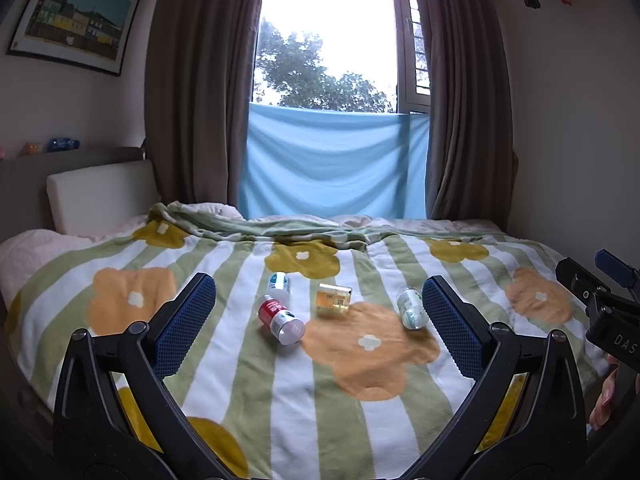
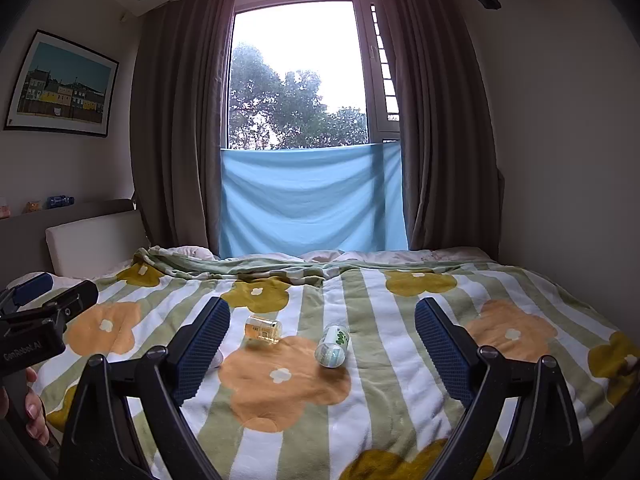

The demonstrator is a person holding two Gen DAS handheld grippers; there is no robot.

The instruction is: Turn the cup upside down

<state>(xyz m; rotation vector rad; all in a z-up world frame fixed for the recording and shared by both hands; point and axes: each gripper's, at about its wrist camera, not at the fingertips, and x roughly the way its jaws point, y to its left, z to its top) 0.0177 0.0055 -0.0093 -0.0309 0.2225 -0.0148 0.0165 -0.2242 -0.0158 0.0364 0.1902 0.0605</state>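
Spreading across both views, the bed point(image 1: 224, 360) carries a blanket point(image 2: 372, 400) striped green and white with big orange and mustard flowers, and behind it hang brown curtains point(image 1: 192, 100) with a blue cloth point(image 1: 332, 164) draped over the lower window.

Both claws hover above the near edge of the bed with nothing between their blue pads. The left claw point(image 1: 318, 322) stands wide apart, and so does the right claw point(image 2: 322, 346).

Four small things lie in a loose row on the blanket ahead of them. None plainly reads as a cup; the likeliest candidate is the green-printed container point(image 2: 333, 345), which lies on its side with its long axis pointing roughly toward the cameras and slightly left, one round end facing the viewer. Whether that end is an open mouth or a cap, I cannot tell. It sits almost dead centre between the right claw's fingers, well ahead of the tips, while in the left view point(image 1: 411, 307) it lies far to the right, just beside that claw's right finger. So the right hand appears better lined up for it.

To its left rests a yellow box-like bottle point(image 1: 334, 299), also on its side. Further left, a red-labelled bottle point(image 1: 280, 318) lies tipped with its pale end nearest, and a small white bottle point(image 1: 280, 283) lies just behind it; both fall centrally in the left view only.
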